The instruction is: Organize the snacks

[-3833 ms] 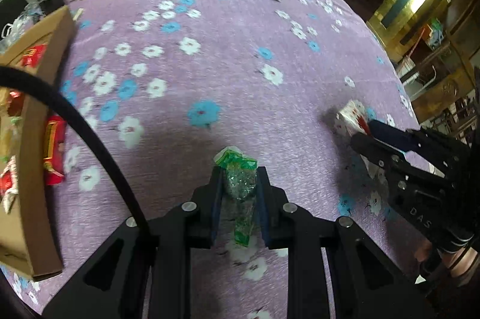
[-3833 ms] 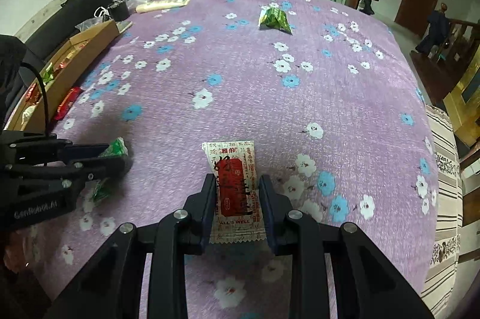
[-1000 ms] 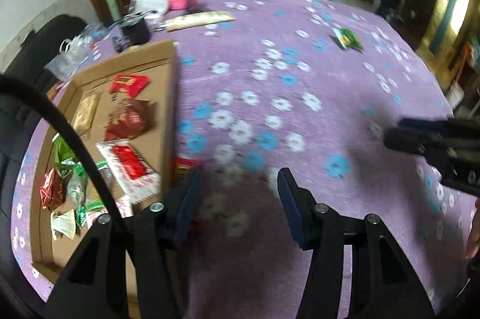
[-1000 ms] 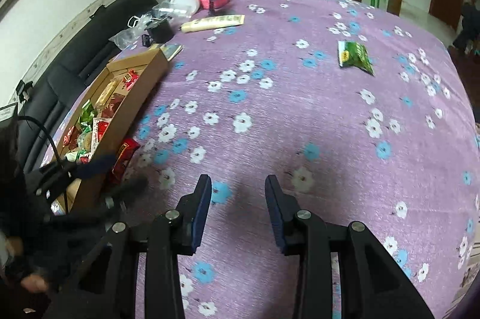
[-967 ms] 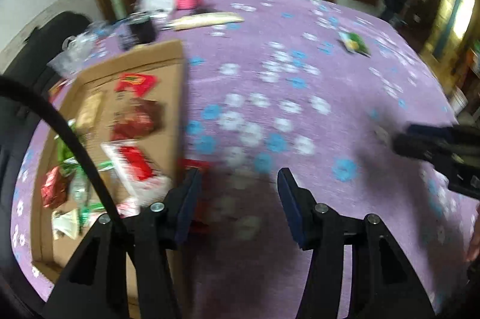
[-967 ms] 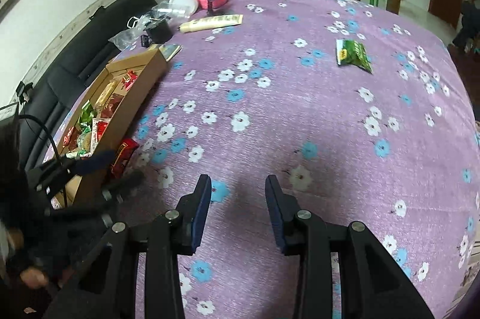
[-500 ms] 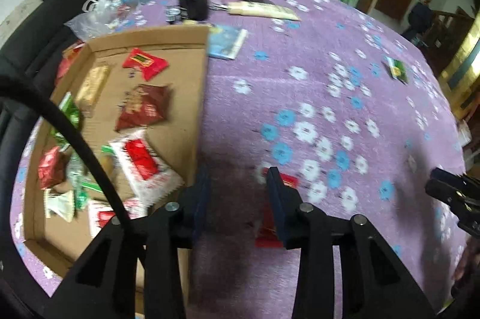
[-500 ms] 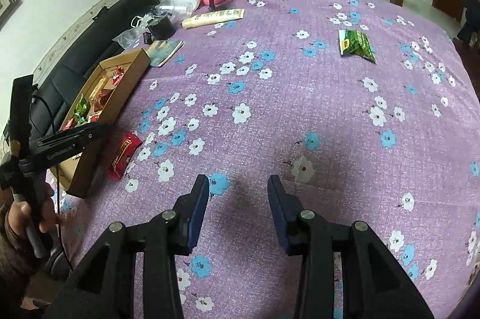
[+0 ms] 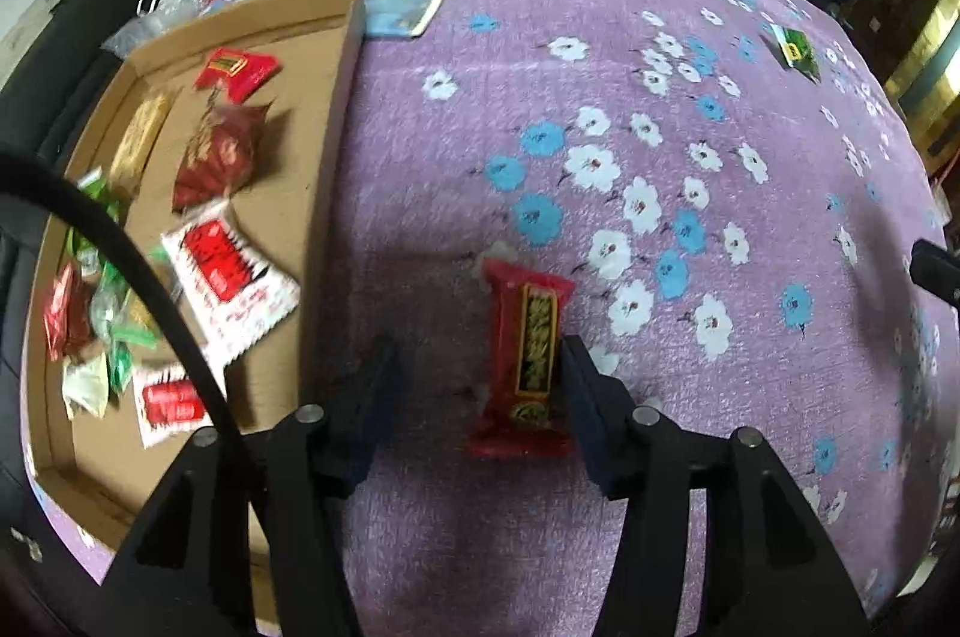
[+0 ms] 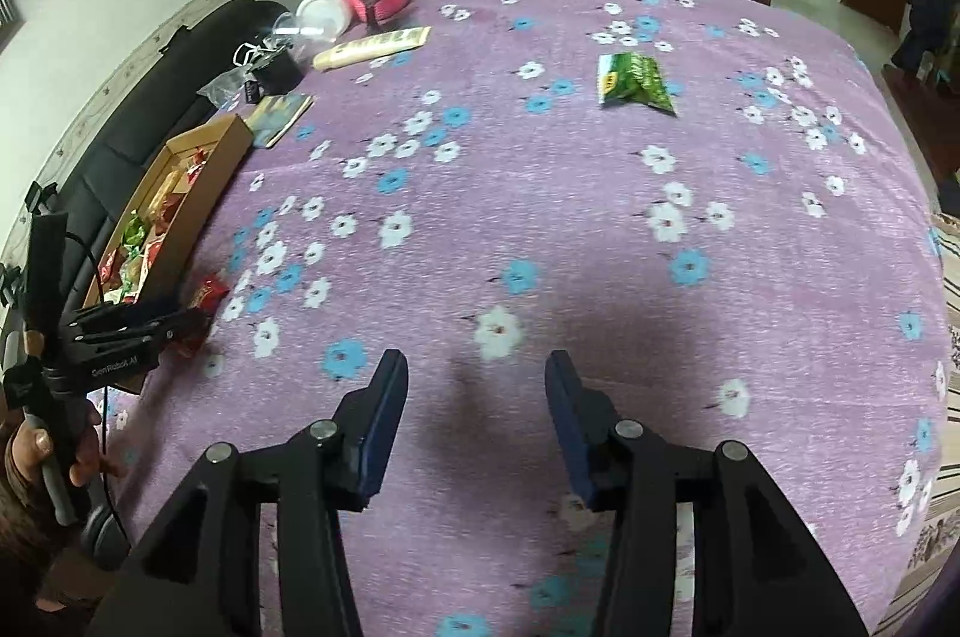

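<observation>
Snacks fill the cardboard box point(image 9: 324, 109) at the left of the left wrist frame: red, green and white packets lying loose inside. 1 red snack bar point(image 9: 528, 355) lies on the purple flowered desk point(image 9: 690, 55) just right of the box wall, low in the frame's centre. The left gripper point(image 9: 477, 367) has its jaws spread wide around that bar; the right pad sits right against the wrapper, the left pad is well apart from it. In the right wrist frame, the right gripper point(image 10: 477, 391) hovers with jaws wide and nothing between them. 1 green packet point(image 10: 633, 82) lies in the upper right of centre, far from the box point(image 10: 198, 193).
</observation>
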The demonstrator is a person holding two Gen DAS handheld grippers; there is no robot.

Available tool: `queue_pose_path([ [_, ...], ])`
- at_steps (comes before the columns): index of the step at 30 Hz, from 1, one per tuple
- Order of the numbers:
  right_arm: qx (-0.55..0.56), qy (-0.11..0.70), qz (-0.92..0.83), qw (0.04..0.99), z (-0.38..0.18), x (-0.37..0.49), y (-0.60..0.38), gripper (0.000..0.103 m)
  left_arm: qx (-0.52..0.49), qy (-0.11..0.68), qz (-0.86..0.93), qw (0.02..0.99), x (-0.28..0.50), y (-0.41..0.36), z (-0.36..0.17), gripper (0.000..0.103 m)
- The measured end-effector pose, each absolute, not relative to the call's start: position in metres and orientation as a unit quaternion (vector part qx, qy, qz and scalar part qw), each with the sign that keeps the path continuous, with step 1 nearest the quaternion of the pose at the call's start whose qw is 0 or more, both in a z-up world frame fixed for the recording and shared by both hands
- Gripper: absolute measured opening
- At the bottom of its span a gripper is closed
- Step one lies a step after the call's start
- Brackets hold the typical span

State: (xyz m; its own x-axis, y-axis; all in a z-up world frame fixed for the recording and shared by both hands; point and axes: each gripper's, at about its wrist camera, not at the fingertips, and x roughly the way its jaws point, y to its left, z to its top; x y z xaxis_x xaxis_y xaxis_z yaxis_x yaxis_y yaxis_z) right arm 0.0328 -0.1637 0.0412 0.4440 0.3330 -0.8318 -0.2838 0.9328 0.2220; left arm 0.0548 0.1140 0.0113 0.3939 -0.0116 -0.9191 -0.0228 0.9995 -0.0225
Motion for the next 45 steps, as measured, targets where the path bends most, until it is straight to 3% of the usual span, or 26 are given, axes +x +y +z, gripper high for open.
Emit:
queue_pose_path([
  [6,0.015,0.488,0.162,0.858,0.040,0.057,-0.177,0.048,-0.011,0.567,0.002,0.824,0.071,0.105,0.006,0.057],
  [12,0.054,0.448,0.103,0.887,0.054,0.132,-0.211,0.060,-0.015,0.573,0.013,0.819,0.070,0.104,0.006,0.056],
  [16,-0.019,0.439,0.097,0.893,0.051,0.183,-0.196,0.062,-0.023,0.578,0.020,0.816,0.072,0.104,0.006,0.056],
  [18,-0.054,0.445,0.101,0.888,0.043,0.206,-0.188,0.071,-0.024,0.578,0.021,0.815,0.074,0.104,0.006,0.057],
  [24,-0.153,0.460,0.131,0.865,0.019,0.242,-0.164,0.072,-0.030,0.581,0.026,0.813,0.074,0.104,0.006,0.058],
  [26,-0.163,0.470,0.129,0.858,0.011,0.250,-0.161,0.068,-0.032,0.581,0.028,0.813,0.075,0.104,0.006,0.058],
  [28,-0.161,0.487,0.131,0.849,0.004,0.253,-0.161,0.051,-0.032,0.581,0.028,0.813,0.076,0.104,0.005,0.059],
  [30,-0.142,0.483,0.132,0.854,0.005,0.251,-0.163,0.048,-0.033,0.580,0.030,0.814,0.077,0.104,0.005,0.059],
  [36,-0.120,0.483,0.126,0.858,0.007,0.221,-0.167,0.045,-0.035,0.572,0.030,0.819,0.075,0.105,0.006,0.060],
  [45,-0.069,0.505,0.191,0.839,0.007,0.106,-0.156,0.045,-0.047,0.558,0.047,0.827,0.066,0.102,0.006,0.058],
])
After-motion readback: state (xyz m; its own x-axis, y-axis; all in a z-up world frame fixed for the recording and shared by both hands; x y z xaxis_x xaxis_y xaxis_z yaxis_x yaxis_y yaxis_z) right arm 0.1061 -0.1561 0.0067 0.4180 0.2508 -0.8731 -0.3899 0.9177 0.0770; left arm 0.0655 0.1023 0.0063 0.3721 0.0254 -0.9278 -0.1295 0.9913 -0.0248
